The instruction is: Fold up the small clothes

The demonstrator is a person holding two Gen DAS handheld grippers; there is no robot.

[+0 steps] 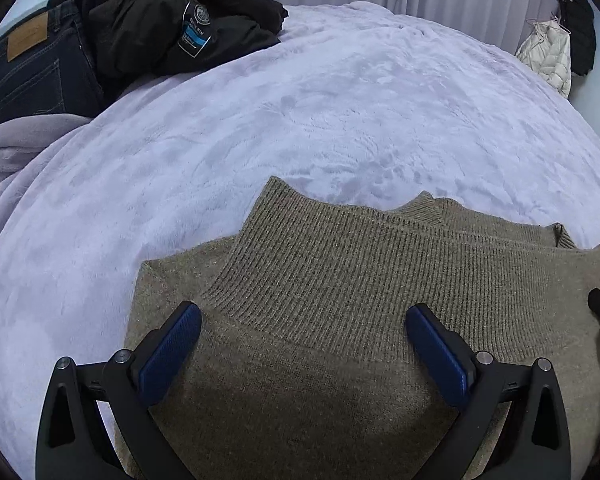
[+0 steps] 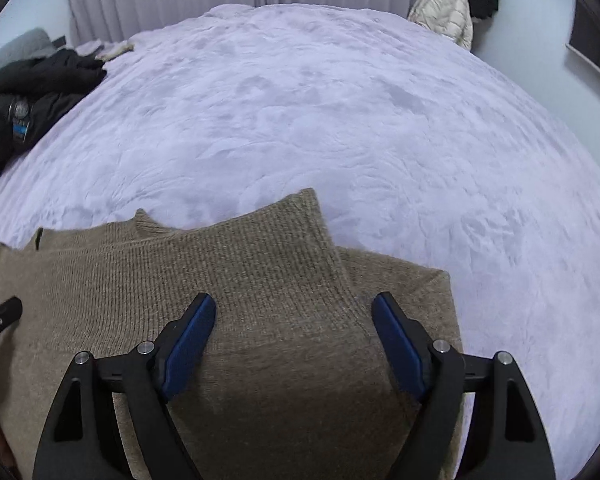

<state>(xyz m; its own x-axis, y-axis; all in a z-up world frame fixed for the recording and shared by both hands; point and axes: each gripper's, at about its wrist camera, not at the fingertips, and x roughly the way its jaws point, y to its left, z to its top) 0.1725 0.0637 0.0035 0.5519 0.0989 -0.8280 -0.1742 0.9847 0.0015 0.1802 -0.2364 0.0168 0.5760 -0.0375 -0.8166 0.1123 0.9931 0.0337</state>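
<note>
- Most of what you see in both views is the bed (image 1: 340,112), covered in a pale lilac plush blanket, with plenty of bare surface beyond the garment.
- Your task piece, the tan knit sweater (image 1: 340,288), lies at the near edge of the bed, right under both grippers; ribbed layers already overlap on top, so you look to be mid-fold, not starting.
- A black jacket (image 1: 160,20) and dark jeans (image 1: 32,72) sit well apart at the far left; leave them.
- Your left gripper (image 1: 303,324) hovers with its jaws spread wide over the ribbed band, gripping nothing.
- Your right gripper (image 2: 293,314) is likewise wide apart and empty, over the folded-in ribbed flap (image 2: 284,248).
- Next, as I judge it, you need to pinch the near edge at matching points on both sides and carry it away from you evenly, so the stacked layers do not slide.
</note>
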